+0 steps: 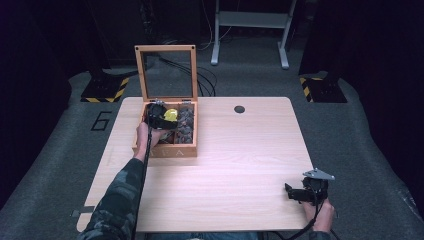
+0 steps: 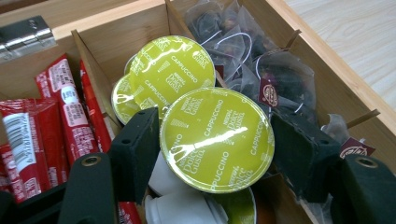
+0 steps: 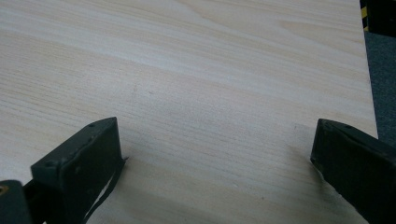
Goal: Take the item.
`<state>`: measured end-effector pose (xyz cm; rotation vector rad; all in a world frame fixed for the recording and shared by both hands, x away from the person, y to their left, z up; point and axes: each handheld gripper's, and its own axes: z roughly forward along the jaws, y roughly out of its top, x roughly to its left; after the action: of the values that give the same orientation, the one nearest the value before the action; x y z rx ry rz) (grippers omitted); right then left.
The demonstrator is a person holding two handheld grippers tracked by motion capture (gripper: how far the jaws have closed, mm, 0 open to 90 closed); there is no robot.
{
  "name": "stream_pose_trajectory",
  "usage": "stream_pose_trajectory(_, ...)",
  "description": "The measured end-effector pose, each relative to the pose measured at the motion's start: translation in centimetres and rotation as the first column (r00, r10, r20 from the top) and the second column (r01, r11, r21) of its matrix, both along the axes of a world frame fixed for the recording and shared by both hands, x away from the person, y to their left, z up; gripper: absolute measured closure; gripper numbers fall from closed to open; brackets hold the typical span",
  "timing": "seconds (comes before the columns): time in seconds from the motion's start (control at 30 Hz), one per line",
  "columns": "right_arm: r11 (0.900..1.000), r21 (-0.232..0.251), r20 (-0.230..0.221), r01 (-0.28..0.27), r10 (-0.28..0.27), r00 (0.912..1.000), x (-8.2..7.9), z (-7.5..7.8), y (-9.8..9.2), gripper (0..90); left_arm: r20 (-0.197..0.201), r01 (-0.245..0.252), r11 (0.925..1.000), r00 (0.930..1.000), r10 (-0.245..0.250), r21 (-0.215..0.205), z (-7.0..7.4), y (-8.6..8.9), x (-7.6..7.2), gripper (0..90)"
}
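Up close, the left gripper (image 2: pixel 215 140) clamps a green capsule (image 2: pixel 217 139) in the box's (image 1: pixel 165 150) middle compartment, red sachets (image 2: pixel 65 121) and tea bags (image 2: pixel 261 74) either side, while the right gripper (image 3: pixel 215 154) gapes over bare table (image 3: pixel 210 70).

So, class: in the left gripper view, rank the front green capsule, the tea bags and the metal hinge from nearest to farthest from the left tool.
1. Front green capsule: between the left tool's jaws.
2. Tea bags: compartment to the right, behind.
3. Metal hinge: top left, on the box's far wall.
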<state>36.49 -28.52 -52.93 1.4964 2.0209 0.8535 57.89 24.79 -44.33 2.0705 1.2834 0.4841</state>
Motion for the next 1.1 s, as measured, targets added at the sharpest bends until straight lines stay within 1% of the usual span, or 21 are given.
stream_pose_trajectory(0.03, 1.0, 0.0, 0.0, 0.0, 0.0, 1.0, 0.0, 0.0, 0.0, 1.2, 0.0, 0.0, 1.0, 1.0, 0.0, 0.0, 0.0, 0.0, 0.0, 35.4)
stream_pose_trajectory(0.07, 1.0, 0.004, 0.0, 0.001, -0.001, 1.0, 0.0, 0.0, 0.0, 1.3, -0.002, -0.001, 0.9999, 1.0, 0.001, -0.013, 0.0, 0.1, 0.1, 36.6)
stream_pose_trajectory(0.1, 1.0, 0.004, 0.0, 0.001, -0.001, 1.0, 0.0, 0.0, 0.0, 1.3, -0.002, -0.001, 0.9999, 1.0, 0.001, -0.013, 0.0, 0.1, 0.1, 36.6)
stream_pose_trajectory(0.13, 1.0, 0.003, 0.001, 0.0, 0.0, 1.0, 0.0, 0.0, 0.0, 1.3, -0.002, -0.008, 0.9996, 1.0, 0.008, -0.027, -0.1, 0.1, 0.1, 36.8)
stream_pose_trajectory(0.47, 1.0, -0.001, 0.003, 0.0, 0.0, 1.0, 0.0, 0.0, 0.0, 2.0, -0.006, -0.001, 0.9997, 1.0, 0.001, -0.025, -0.1, 0.2, 0.1, 37.6)
stream_pose_trajectory(0.57, 1.0, -0.003, 0.002, -0.003, 0.003, 1.0, 0.0, 0.0, -0.1, 1.9, -0.001, -0.001, 0.9996, 1.0, 0.001, -0.028, 0.0, 0.3, 0.0, 37.6)
stream_pose_trajectory(0.6, 1.0, -0.003, 0.004, -0.001, 0.002, 1.0, 0.0, 0.0, 0.0, 2.0, 0.006, -0.009, 0.9994, 0.9999, 0.01, -0.033, 0.2, 0.2, -0.1, 37.7)
stream_pose_trajectory(0.7, 1.0, -0.006, 0.005, -0.005, 0.005, 1.0, 0.0, 0.0, -0.1, 2.0, 0.013, -0.003, 0.9994, 0.9999, 0.004, -0.033, 0.4, 0.3, -0.2, 37.7)
stream_pose_trajectory(0.77, 1.0, -0.004, 0.006, -0.004, 0.004, 1.0, 0.0, 0.0, 0.0, 2.0, 0.022, 0.006, 0.9994, 0.9997, -0.005, -0.033, 0.8, 0.3, -0.4, 37.7)
stream_pose_trajectory(0.8, 1.0, -0.004, 0.006, -0.004, 0.004, 1.0, 0.0, 0.0, 0.0, 2.0, 0.032, -0.001, 0.9992, 0.9995, 0.002, -0.04, 0.9, 0.3, -0.5, 37.7)
stream_pose_trajectory(0.83, 1.0, -0.004, 0.006, -0.004, 0.004, 1.0, 0.0, 0.0, 0.0, 2.0, 0.032, -0.001, 0.9992, 0.9995, 0.002, -0.04, 0.9, 0.3, -0.5, 37.7)
stream_pose_trajectory(0.87, 1.0, -0.004, 0.006, -0.003, 0.003, 1.0, 0.0, 0.0, 0.0, 2.0, 0.035, 0.006, 0.9994, 0.9994, -0.005, -0.035, 1.0, 0.3, -0.6, 37.7)
stream_pose_trajectory(0.9, 1.0, -0.004, 0.006, -0.003, 0.003, 1.0, 0.0, 0.0, 0.0, 2.0, 0.036, 0.005, 0.9991, 0.9993, -0.003, -0.043, 1.1, 0.2, -0.8, 37.7)
stream_pose_trajectory(0.93, 1.0, -0.004, 0.006, -0.003, 0.003, 1.0, 0.0, 0.0, 0.0, 2.0, 0.04, 0.015, 0.9992, 0.9991, -0.013, -0.036, 1.3, 0.2, -0.8, 37.7)
stream_pose_trajectory(0.97, 1.0, -0.006, 0.006, -0.004, 0.004, 1.0, 0.0, 0.0, -0.1, 2.0, 0.046, 0.01, 0.9991, 0.9989, -0.008, -0.042, 1.4, 0.2, -0.9, 37.7)
stream_pose_trajectory(1.0, 1.0, -0.006, 0.005, -0.004, 0.004, 1.0, 0.0, 0.0, -0.1, 2.0, 0.049, 0.023, 0.9992, 0.9986, -0.022, -0.033, 1.7, 0.3, -1.1, 37.7)
stream_pose_trajectory(1.07, 1.0, -0.006, 0.004, -0.004, 0.004, 1.0, 0.0, 0.0, -0.1, 2.0, 0.061, 0.018, 0.9986, 0.998, -0.015, -0.049, 1.9, 0.2, -1.3, 37.8)
stream_pose_trajectory(1.1, 1.0, -0.005, 0.003, -0.004, 0.004, 1.0, 0.0, 0.0, -0.1, 2.0, 0.061, 0.018, 0.9986, 0.998, -0.015, -0.049, 1.9, 0.2, -1.3, 37.7)
